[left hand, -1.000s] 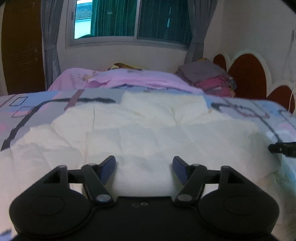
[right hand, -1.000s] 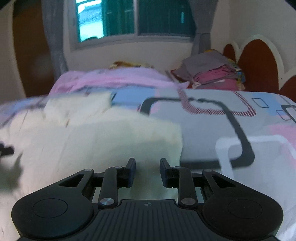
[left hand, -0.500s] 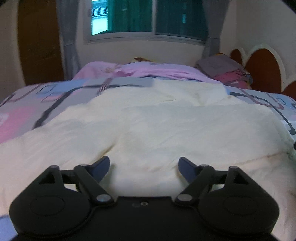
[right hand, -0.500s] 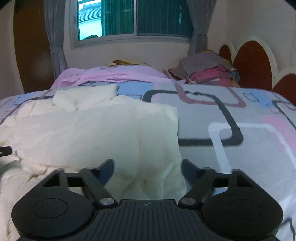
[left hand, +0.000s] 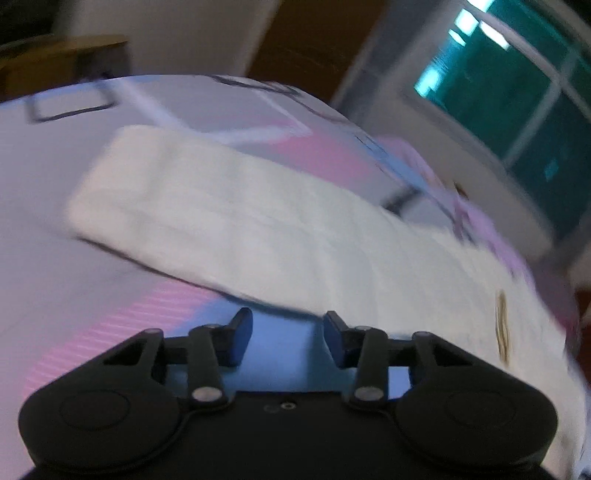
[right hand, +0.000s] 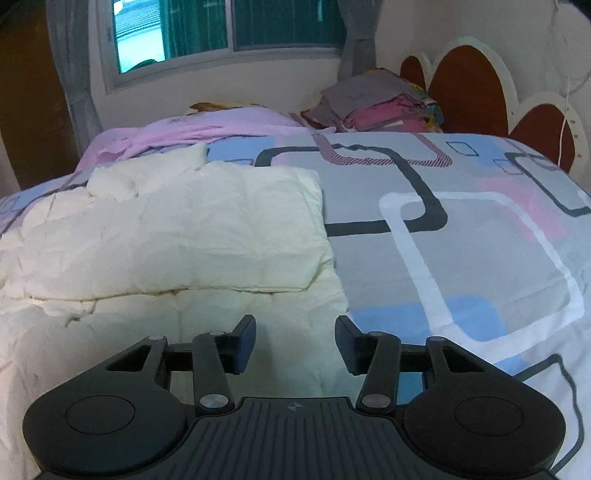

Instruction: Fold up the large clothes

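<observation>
A large cream-white crumpled cotton garment (right hand: 173, 254) lies spread on the bed, over a bedsheet printed with grey, pink, blue and white rounded rectangles (right hand: 461, 236). In the right wrist view the garment fills the frame from 7 to 11 o'clock. Its far part is folded back over the near part, with the fold's edge running across just beyond the tongs. A sleeve-like lump of the same cloth sits at about 11 o'clock.

The right tongs (right hand: 294, 343) stand partly open with nothing between them, poised over the garment's near right corner where cloth meets bedsheet.

The left wrist view is tilted and blurred. There the same garment (left hand: 295, 236) runs as a long band from 10 o'clock to 4 o'clock. The left tongs (left hand: 287, 338) are also partly open and empty, over blue and pink sheet just short of the garment's near edge. Whether the blue pads (left hand: 240, 334) touch the sheet cannot be told.

Beyond the garment, at 12 o'clock in the right view, lies a rumpled pale pink blanket (right hand: 192, 129). A stack of folded grey and pink clothes (right hand: 376, 103) sits at 1 o'clock, beside a brown scalloped headboard with white trim (right hand: 476, 88). A window with green curtains (right hand: 229, 26) is on the far wall.
</observation>
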The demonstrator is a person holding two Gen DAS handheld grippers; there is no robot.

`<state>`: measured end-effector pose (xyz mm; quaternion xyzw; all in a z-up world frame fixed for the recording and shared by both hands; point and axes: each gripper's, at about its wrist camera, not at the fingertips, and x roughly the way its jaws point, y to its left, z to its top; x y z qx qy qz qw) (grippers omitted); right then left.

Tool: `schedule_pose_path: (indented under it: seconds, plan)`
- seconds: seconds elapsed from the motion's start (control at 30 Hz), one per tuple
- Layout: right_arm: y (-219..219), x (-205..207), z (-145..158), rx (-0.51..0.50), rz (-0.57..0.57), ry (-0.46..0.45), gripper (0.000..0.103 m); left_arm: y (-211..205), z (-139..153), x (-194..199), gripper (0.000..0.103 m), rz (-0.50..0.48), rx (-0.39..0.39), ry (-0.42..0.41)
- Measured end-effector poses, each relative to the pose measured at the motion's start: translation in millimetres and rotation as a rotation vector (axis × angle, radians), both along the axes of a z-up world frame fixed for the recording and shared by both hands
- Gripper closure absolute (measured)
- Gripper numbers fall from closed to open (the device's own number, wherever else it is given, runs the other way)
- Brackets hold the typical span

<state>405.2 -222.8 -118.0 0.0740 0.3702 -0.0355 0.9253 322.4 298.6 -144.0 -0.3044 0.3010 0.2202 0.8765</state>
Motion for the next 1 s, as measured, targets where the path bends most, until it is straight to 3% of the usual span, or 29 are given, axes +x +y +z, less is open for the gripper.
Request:
schedule_pose_path:
  seconds: [0.23, 0.27, 0.33, 0.4, 0.57, 0.7, 1.0]
  plan:
    - [10.5, 5.7, 6.8, 0.065, -0.059, 0.004, 0.055, 56.7, -9.2, -3.6, 0.065, 0.171, -0.191, -0.126]
    - [11.8, 6.2, 8.4, 0.065, -0.059, 0.003, 0.055, 59.6, -7.2, 0.8, 0.067, 0.170, -0.190, -0.126]
    - [13.9, 6.8, 12.4, 0.060, -0.056, -0.004, 0.055, 59.2, 2.7, 9.6, 0.096, 0.141, -0.141, -0.146]
    - [16.0, 7.3, 16.2, 0.054, -0.052, -0.014, 0.055, 52.0, 18.4, 16.7, 0.096, 0.096, -0.059, -0.180]
    - [18.0, 12.5, 20.9, 0.061, -0.052, -0.034, 0.055, 1.5, 63.1, 56.9, 0.095, -0.102, 0.087, -0.261]
    - [18.6, 20.4, 23.6, 0.097, -0.055, -0.046, 0.055, -66.5, 82.1, 90.9, 0.095, -0.318, 0.172, -0.279]
    - [15.6, 26.4, 30.4, 0.173, -0.040, -0.081, 0.055, -228.5, 69.0, 166.9, 0.098, -0.709, 0.180, -0.235]
